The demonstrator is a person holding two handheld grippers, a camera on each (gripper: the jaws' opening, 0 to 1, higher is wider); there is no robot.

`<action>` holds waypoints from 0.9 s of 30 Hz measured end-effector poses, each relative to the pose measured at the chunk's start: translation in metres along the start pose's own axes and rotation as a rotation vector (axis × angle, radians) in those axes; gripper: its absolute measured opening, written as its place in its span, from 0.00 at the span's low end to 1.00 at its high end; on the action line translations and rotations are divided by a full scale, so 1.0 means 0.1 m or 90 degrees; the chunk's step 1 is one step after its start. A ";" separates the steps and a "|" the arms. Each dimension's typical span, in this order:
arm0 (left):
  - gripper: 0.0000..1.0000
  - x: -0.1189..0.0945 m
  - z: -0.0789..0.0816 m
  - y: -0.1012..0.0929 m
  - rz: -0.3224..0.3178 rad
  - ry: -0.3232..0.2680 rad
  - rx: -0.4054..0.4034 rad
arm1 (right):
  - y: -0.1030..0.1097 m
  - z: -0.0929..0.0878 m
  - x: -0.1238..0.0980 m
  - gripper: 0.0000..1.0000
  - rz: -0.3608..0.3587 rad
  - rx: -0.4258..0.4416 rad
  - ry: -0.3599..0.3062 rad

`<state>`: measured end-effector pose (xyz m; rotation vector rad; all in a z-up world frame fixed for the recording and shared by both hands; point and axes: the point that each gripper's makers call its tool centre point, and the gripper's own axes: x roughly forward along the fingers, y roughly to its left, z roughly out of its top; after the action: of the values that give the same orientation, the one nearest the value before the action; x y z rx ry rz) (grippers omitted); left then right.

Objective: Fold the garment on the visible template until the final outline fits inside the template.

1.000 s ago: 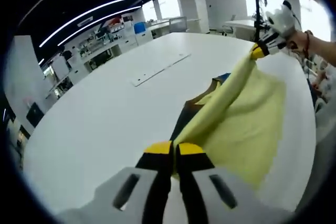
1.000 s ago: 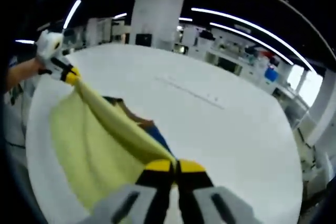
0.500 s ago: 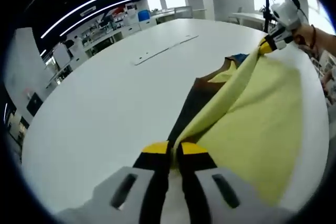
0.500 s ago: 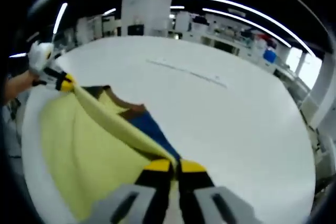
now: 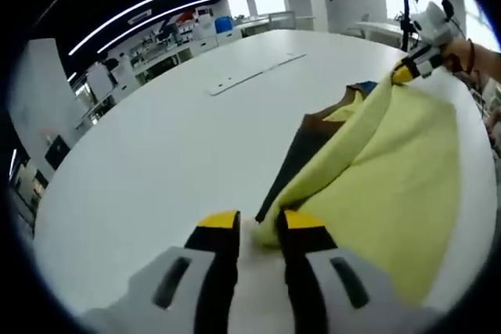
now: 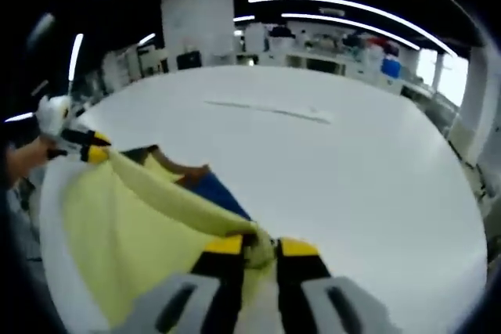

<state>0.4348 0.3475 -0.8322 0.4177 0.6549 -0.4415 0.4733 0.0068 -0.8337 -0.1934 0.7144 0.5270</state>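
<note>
The garment (image 5: 391, 170) is soft matt cloth, pale yellow outside with brown and blue panels, draping in loose folds. The table (image 5: 156, 146) has a smooth white surface with a faint sheen. The left gripper (image 5: 258, 228) looks like hard plastic: matt grey body, glossier yellow-and-black jaw tips.

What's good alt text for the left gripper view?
Left gripper, jaws parted, at the near end of a yellow garment's folded edge on a white table; the right gripper is at the far end.
</note>
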 end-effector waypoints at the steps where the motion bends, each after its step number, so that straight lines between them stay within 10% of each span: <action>1: 0.18 -0.03 0.00 -0.01 -0.003 0.000 0.017 | 0.00 0.02 -0.01 0.16 0.000 -0.013 -0.003; 9: 0.19 -0.14 -0.01 -0.04 -0.007 -0.009 0.080 | -0.05 0.06 -0.14 0.21 -0.022 -0.160 -0.008; 16: 0.16 -0.11 -0.09 -0.02 0.001 0.016 0.149 | 0.08 0.08 -0.08 0.25 0.023 -0.164 -0.023; 27: 0.00 -0.07 -0.04 0.03 0.011 0.016 0.105 | -0.02 0.01 0.08 0.12 0.011 -0.160 -0.011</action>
<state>0.4299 0.3540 -0.8299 0.5858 0.6413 -0.4754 0.4800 0.0083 -0.8385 -0.4167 0.6329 0.6338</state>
